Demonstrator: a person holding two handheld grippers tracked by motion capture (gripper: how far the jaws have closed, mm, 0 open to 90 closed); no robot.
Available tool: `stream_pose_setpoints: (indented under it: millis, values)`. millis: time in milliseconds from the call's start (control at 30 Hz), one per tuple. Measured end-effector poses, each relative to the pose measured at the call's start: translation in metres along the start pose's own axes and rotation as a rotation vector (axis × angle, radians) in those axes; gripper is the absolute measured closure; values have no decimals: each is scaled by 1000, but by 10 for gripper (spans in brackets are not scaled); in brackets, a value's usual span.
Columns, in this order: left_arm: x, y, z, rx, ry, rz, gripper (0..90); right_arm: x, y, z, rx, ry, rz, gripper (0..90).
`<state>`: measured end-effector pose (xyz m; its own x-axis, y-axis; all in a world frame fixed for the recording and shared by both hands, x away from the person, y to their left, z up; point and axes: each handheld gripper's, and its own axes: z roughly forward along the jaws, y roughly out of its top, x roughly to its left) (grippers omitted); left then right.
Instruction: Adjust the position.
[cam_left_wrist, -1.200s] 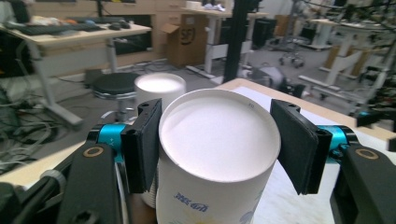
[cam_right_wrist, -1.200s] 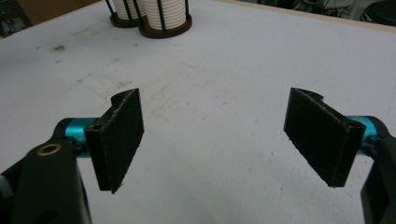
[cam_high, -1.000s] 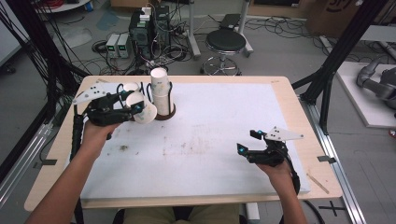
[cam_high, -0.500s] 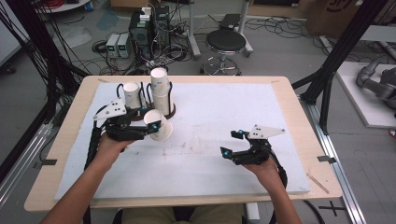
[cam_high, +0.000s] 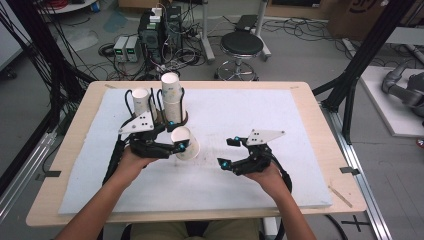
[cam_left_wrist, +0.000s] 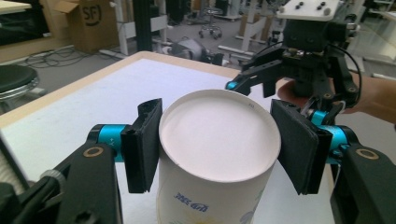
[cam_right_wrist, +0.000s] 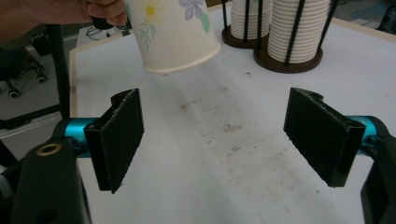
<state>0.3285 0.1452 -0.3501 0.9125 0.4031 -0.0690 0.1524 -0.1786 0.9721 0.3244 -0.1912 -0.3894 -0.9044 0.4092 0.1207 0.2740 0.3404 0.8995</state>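
Paper cup (cam_high: 185, 143): clamped in my left gripper (cam_left_wrist: 212, 149), base toward the right gripper (cam_right_wrist: 224, 140) (jaws apart, empty), for handover.

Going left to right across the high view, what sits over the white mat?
Short cup stack → left gripper → held cup → right gripper.
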Motion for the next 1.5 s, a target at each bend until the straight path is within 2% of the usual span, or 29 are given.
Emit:
stream_pose_setpoints:
  millis: [300, 633, 1200, 1300, 1500]
  values:
    - [-14, -1, 17, 39, -76, 8, 370, 8, -3, 8, 5, 33, -22, 206]
    - [-26, 0, 33, 50, -138, 19, 370, 17, -2, 21, 6, 76, -50, 205]
    - [-34, 1, 43, 46, -183, 30, 373, 23, -2, 29, 3, 118, -68, 207]
    - [-35, 1, 43, 44, -184, 29, 373, 23, -2, 29, 4, 128, -75, 255]
    - [-34, 1, 42, 43, -193, 36, 372, 24, -2, 28, 6, 128, -102, 289]
